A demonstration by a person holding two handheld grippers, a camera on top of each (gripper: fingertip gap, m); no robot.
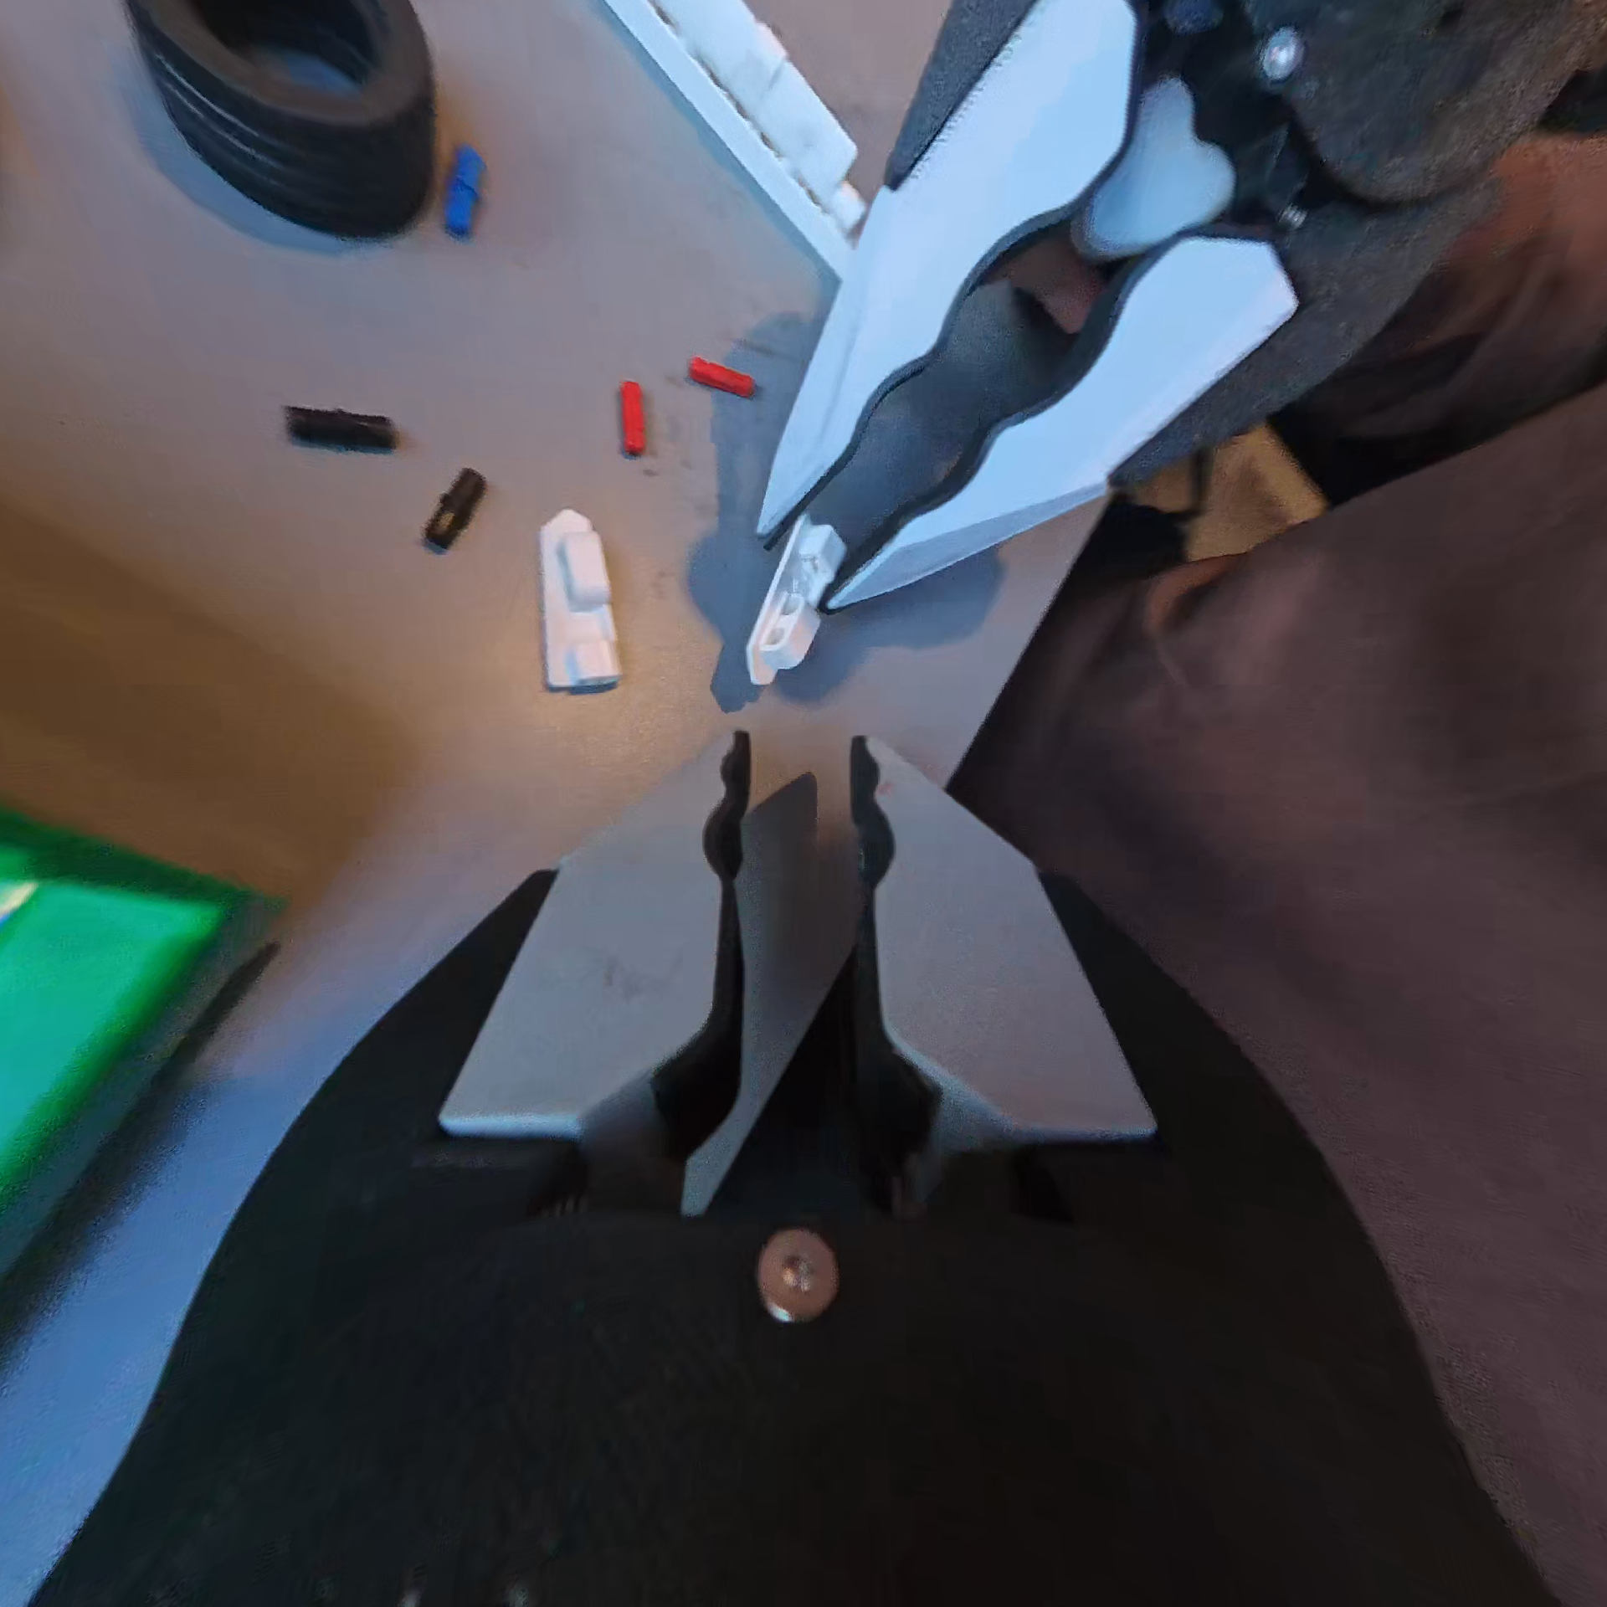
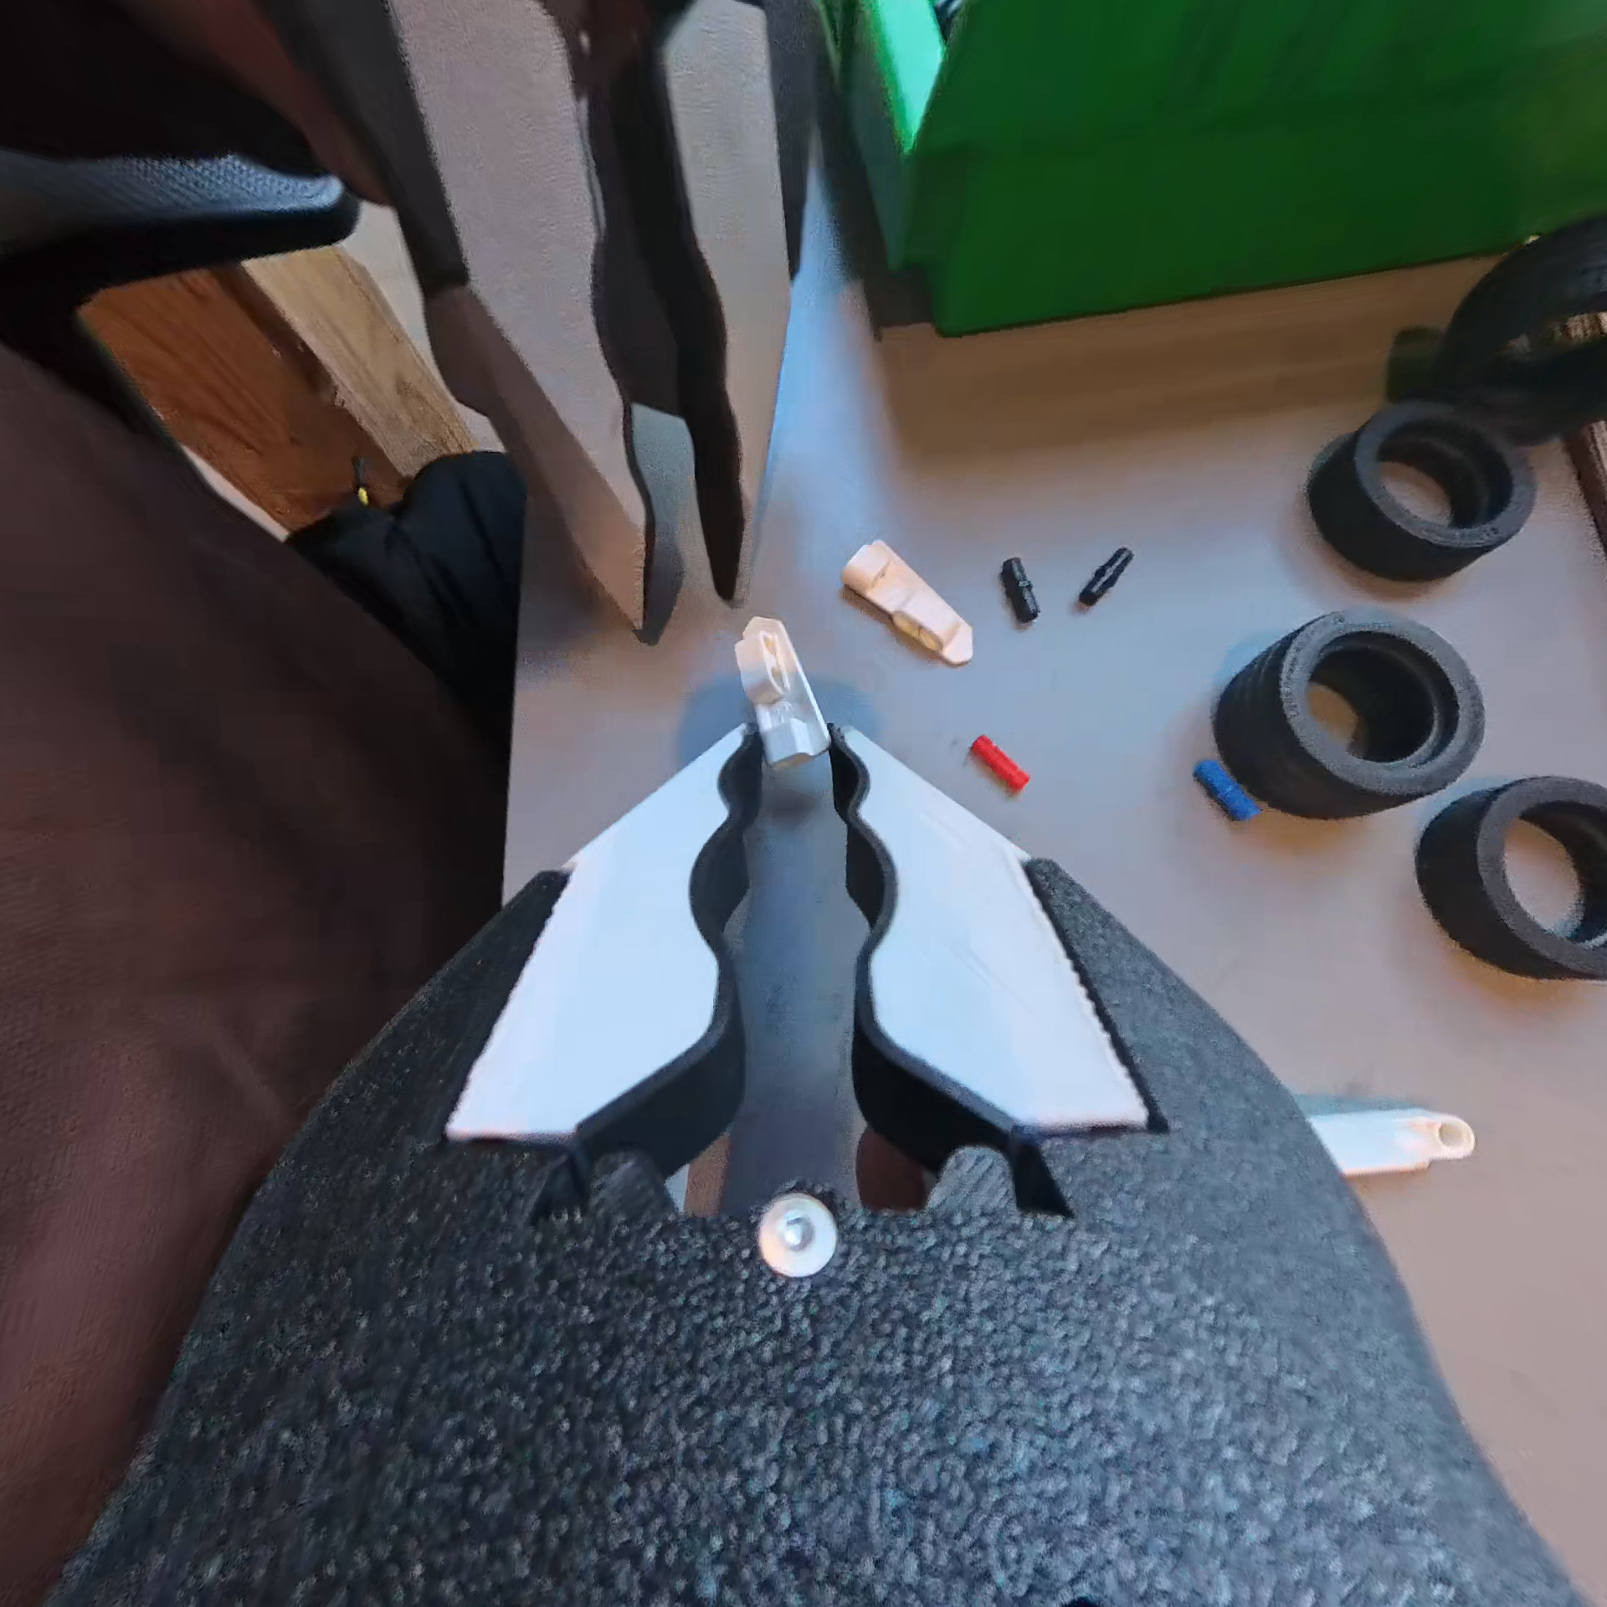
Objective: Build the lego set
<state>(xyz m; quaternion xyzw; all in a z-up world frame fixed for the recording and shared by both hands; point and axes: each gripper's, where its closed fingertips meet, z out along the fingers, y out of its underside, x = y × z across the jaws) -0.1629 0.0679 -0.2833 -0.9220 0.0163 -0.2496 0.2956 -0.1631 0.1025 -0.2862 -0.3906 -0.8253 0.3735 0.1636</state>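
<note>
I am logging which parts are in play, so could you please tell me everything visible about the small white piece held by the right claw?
The small white piece is a short, pale, plastic-looking lego part with holes or recesses near its free end. The right claw pinches one end between its fingertips; the rest projects forward, tilted, toward the grey table. The left wrist view shows its free end low over the table, but contact is unclear. The left claw is close, not touching.

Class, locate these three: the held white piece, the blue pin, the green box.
held white piece (image 2: 783,696), right wrist view, its middle
blue pin (image 2: 1224,788), right wrist view, mid-shaft
green box (image 2: 1217,174), right wrist view, front wall
</note>
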